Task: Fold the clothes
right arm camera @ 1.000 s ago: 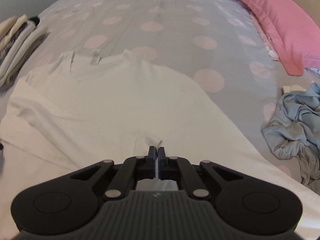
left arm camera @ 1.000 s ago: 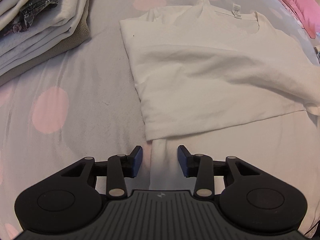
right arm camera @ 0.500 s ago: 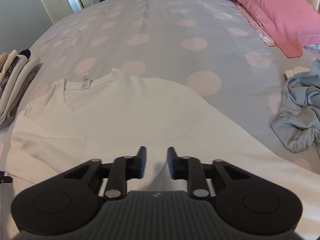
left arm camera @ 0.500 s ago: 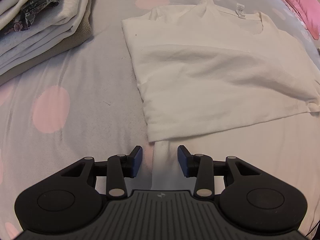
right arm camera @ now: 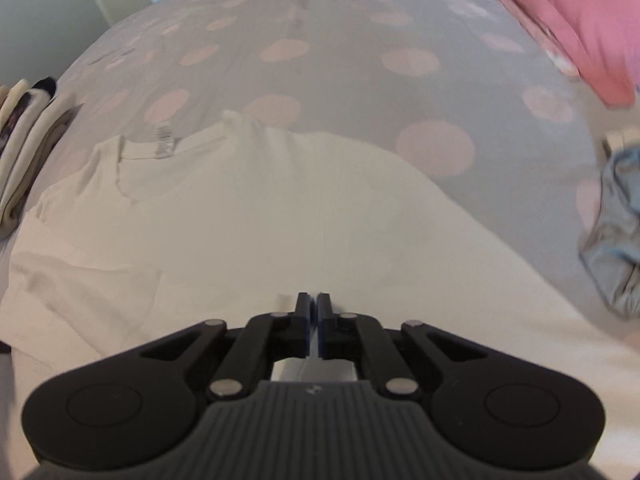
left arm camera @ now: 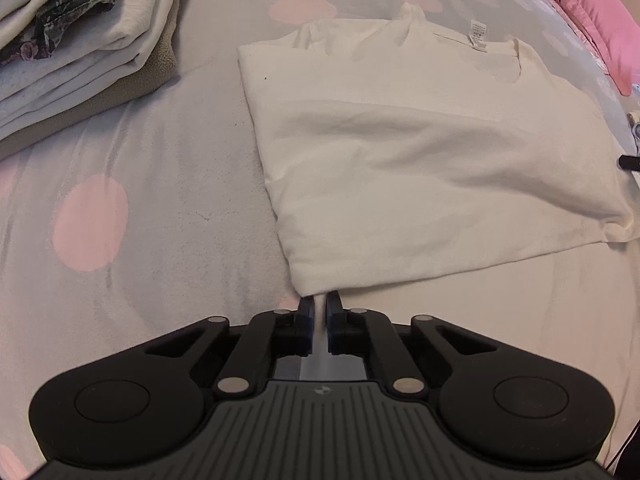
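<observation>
A white T-shirt (left arm camera: 420, 168) lies flat on the bed with its left side folded over the body and its neck label at the far end. It also shows in the right wrist view (right arm camera: 280, 216). My left gripper (left arm camera: 319, 308) is shut on the shirt's left edge, just below the folded part's near corner. My right gripper (right arm camera: 313, 308) is shut on the shirt's fabric near its right side. The right wrist view is blurred.
A stack of folded clothes (left arm camera: 72, 40) sits at the far left of the grey bedspread (left arm camera: 140, 220) with pink dots. A pink pillow (right arm camera: 568, 28) lies at the far right. A crumpled blue-grey garment (right arm camera: 616, 232) lies right of the shirt.
Both grippers were open half a second ago and have closed on the shirt. The right gripper had let go of the folded sleeve a second ago and moved back to the right.
</observation>
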